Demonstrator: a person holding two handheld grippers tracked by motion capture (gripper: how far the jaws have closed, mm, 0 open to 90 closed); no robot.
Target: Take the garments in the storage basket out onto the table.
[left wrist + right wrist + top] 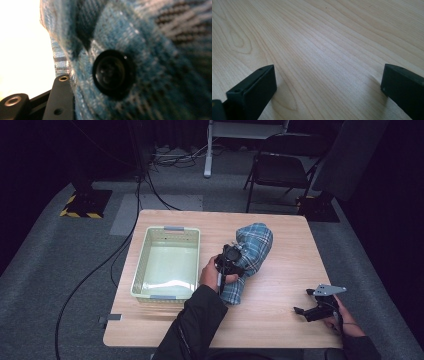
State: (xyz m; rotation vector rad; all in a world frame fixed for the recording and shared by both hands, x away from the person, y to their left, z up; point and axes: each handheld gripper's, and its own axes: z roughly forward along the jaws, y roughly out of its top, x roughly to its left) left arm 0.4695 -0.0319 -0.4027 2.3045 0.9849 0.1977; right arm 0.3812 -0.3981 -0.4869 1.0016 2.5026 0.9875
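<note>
A wood table [280, 270] stands on grey carpet in a dark room, with a chair [280, 167] behind it.

The left gripper [231, 261] is shut on the shirt [250, 255]. In the left gripper view the blue checked cloth sits right up against the jaws, and a dark button [112, 72] lies just past the jaw tip. The cloth is so close that it looks blurry. One black jaw shows at the bottom left, with the cloth pressed to its side.

From above, the shirt is a bunched lump in the middle of the table. The left gripper bites it near its near end, and the rest of the shirt runs away from the jaws toward the far side. A pale green basket [167, 262] stands just beside the left hand, on the side away from the shirt. It has nothing in it.

The right gripper [320, 307] rests well apart from the shirt, near the table's near edge. Its jaws stand wide open with bare wood between them.

I think the step now is picking the shirt up. The next move likely needs a lift high enough to clear the basket wall, then a carry over to the basket. The shirt is floppy, so a loose end may drag or catch on the rim.
</note>
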